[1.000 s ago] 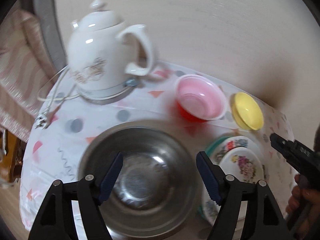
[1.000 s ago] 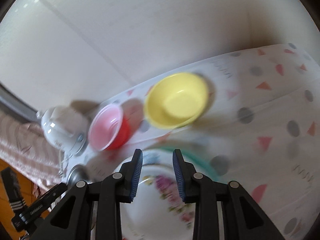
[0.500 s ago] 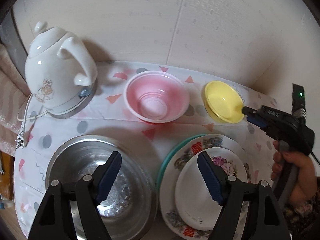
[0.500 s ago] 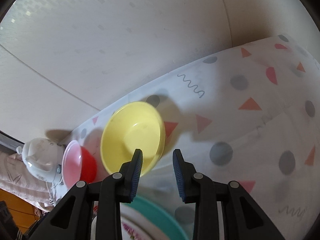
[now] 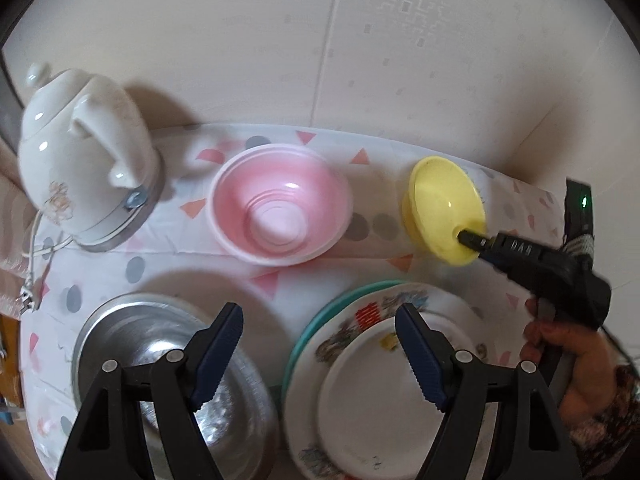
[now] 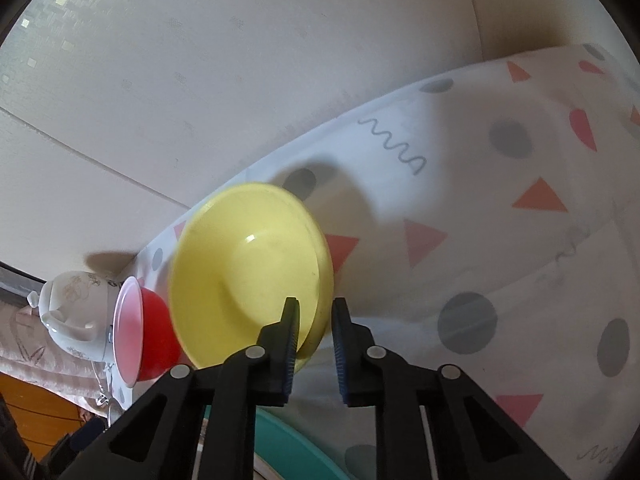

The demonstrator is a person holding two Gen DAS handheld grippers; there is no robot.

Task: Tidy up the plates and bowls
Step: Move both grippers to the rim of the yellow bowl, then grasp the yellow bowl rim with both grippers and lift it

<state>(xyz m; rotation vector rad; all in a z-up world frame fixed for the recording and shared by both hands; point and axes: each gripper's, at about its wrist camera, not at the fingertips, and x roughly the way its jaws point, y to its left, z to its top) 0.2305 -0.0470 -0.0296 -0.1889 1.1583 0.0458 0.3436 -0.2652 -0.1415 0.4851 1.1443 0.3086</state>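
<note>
at the upper left of my left wrist view sits a white kettle (image 5: 80,168) with a faint floral print, on its round base, its cord trailing down the left edge. right of it, in the middle of the frame, stands the pink bowl (image 5: 280,210), pale pink inside with stepped rings at the bottom; my right wrist view shows its outside is red. lower left is the steel bowl (image 5: 160,360), shiny and blurred, partly behind my left claw (image 5: 318,356), whose blue pads stand wide apart, gripping nothing. lower right is a stack of plates (image 5: 384,392): a teal rim beneath, a patterned plate with a red character i cannot read, and a plain white plate on top. at the upper right the yellow bowl (image 5: 442,210) is tipped up on its side on the dotted tablecloth (image 5: 380,160). my right claw (image 6: 314,324) straddles its lower rim, one pad inside, one outside; the pads are close but a gap shows, so i cannot tell if they pinch it. white letters on the claw's finger are too blurred to read.
</note>
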